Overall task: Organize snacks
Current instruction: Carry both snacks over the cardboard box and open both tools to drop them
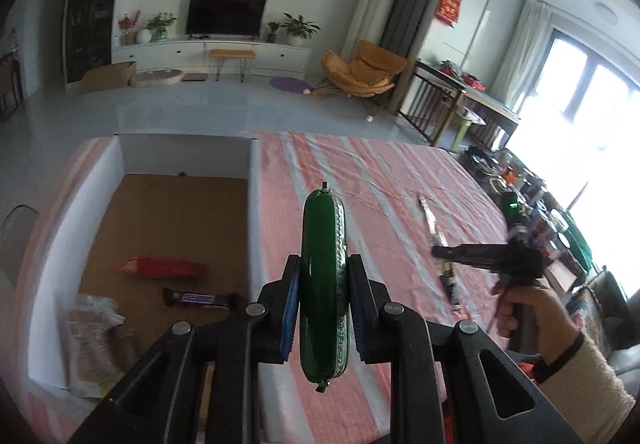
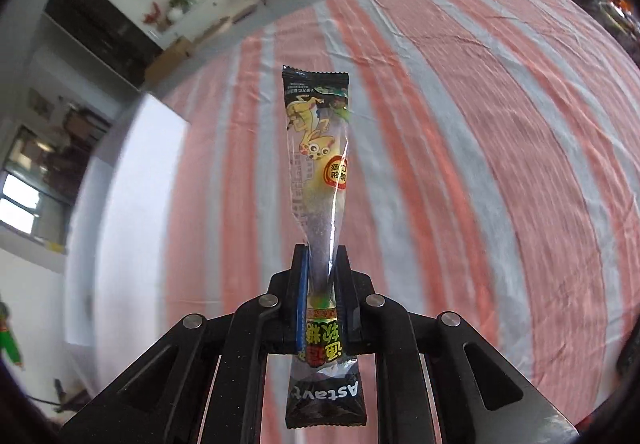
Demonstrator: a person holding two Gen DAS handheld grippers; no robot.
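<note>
Left tool (image 1: pixel 324 284) grips a green sausage (image 1: pixel 323 284) above the striped desk (image 1: pixel 380 180), beside the open box (image 1: pixel 160 228). Right tool (image 2: pixel 323 264) pinches a gummy candy packet (image 2: pixel 320 172) over the desk.

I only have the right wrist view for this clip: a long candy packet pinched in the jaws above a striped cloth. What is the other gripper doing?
Observer: The left gripper is shut on a green sausage stick.
Operator: Is there a container for the snacks?
Observer: Yes, an open white-walled box sits on the striped cloth, left of the sausage in the left wrist view.
Operator: Anything inside it already?
Observer: A red packet and a dark bar lie on its brown floor, plus pale wrapped goods in the near corner.
</note>
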